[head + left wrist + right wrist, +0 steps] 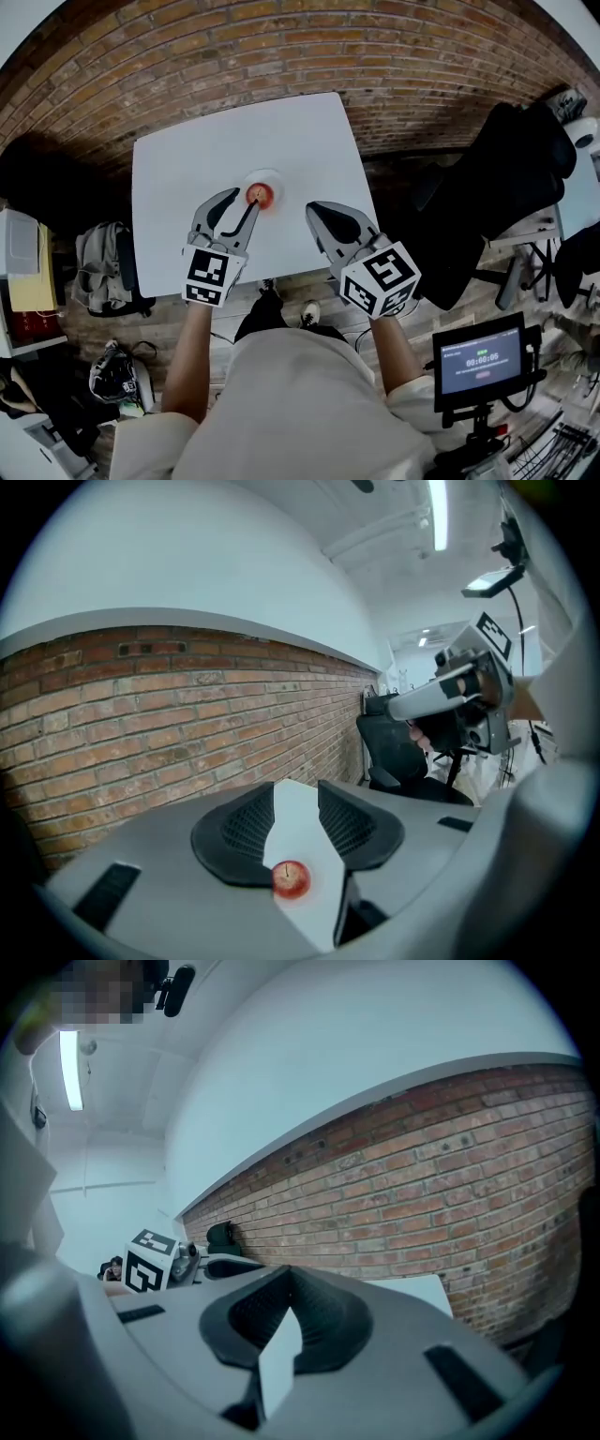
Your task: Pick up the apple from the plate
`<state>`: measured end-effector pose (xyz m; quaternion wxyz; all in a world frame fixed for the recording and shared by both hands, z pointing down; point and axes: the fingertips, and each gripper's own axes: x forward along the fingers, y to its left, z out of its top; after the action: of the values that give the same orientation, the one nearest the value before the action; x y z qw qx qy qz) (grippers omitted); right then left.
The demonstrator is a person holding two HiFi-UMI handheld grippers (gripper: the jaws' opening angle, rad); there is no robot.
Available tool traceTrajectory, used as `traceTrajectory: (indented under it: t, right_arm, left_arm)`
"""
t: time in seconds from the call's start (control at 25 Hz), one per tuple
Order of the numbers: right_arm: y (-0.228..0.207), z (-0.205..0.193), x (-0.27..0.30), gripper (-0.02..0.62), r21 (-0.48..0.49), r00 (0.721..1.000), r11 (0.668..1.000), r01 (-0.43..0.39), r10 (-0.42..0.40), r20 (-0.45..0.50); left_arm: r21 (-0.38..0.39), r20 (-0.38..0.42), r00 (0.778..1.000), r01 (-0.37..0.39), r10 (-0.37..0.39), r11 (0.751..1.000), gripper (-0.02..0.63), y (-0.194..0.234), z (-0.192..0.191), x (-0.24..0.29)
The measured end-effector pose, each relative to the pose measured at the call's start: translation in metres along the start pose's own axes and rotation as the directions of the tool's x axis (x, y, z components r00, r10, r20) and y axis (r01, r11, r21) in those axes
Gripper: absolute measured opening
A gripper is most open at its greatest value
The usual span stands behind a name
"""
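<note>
Fingers (239,832) of left gripper (296,786) stand part-open, apparently not touching apple (291,878).

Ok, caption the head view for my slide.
Open left gripper poised at the apple on its plate; right gripper alongside.

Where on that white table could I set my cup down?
Bare: the far strip of the white square table beyond the small white plate, and its left side. Crowded: the near middle, where the left gripper points at the red apple, with the right gripper beside it.

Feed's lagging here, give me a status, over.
Left gripper open, at the apple. Right gripper shut, empty. Apple on plate, not gripped. Nothing in the way.
</note>
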<state>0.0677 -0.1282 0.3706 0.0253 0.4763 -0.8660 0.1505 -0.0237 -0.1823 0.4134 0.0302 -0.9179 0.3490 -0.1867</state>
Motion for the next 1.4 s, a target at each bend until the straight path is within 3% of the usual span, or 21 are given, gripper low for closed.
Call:
traceTrajectory:
  t: [0.68, 1.4]
  right_arm:
    - [-0.018, -0.025, 0.031, 0.002, 0.074, 0.996, 0.994, 0.074, -0.071, -0.051]
    - [-0.032, -0.049, 0.042, 0.002, 0.135, 0.990, 0.984, 0.114, -0.100, -0.101]
  left_arm:
    - [0.010, -0.155, 0.980, 0.131, -0.127, 0.991, 0.213, 0.018, -0.057, 0.042]
    - [-0.024, -0.272, 0.932, 0.243, -0.240, 0.970, 0.278, 0.008, -0.099, 0.068]
